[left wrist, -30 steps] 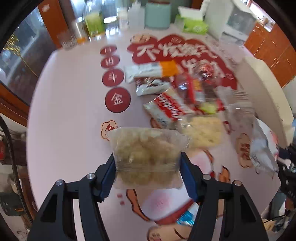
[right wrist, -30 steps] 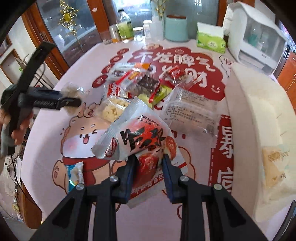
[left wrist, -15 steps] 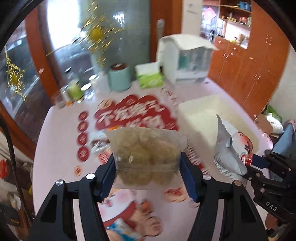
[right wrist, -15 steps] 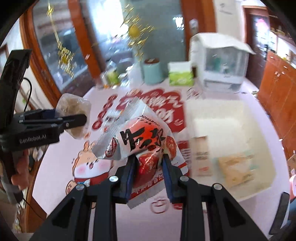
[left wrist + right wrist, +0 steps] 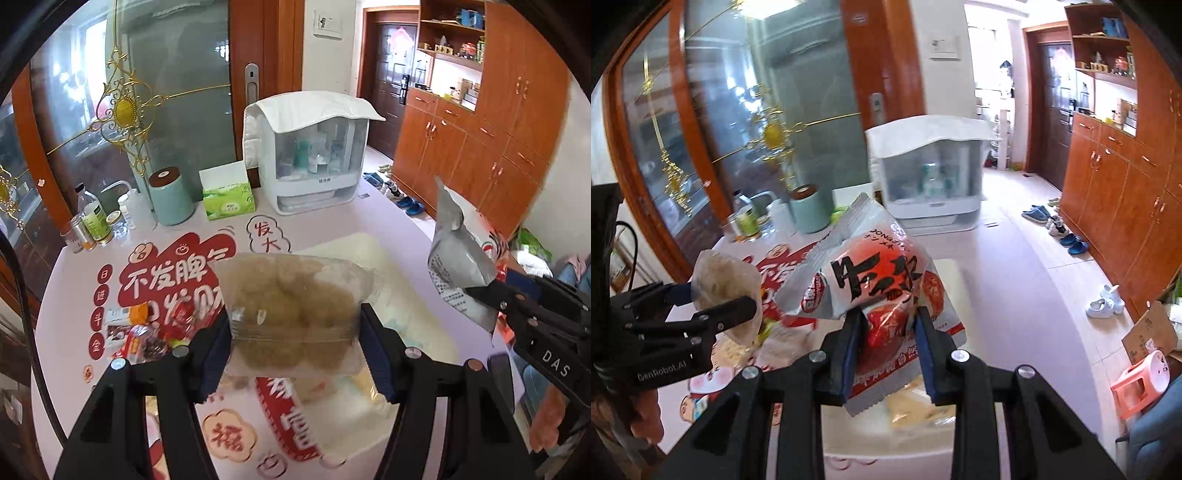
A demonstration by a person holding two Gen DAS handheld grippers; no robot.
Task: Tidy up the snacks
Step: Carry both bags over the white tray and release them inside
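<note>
My left gripper is shut on a clear bag of pale puffed snacks, held in the air above the white tray. My right gripper is shut on a silver and red snack bag, also raised over the tray; that bag shows at the right in the left wrist view. Several loose snack packets lie on the pink table left of the tray. A yellowish packet lies in the tray.
At the table's far edge stand a white storage box, a green tissue box, a teal canister and bottles. Wooden cabinets line the right wall. A pink stool and shoes are on the floor.
Both grippers have lifted their bags up from over the snack pile and swung right, to above the white tray. The views now tilt up to show the room.
</note>
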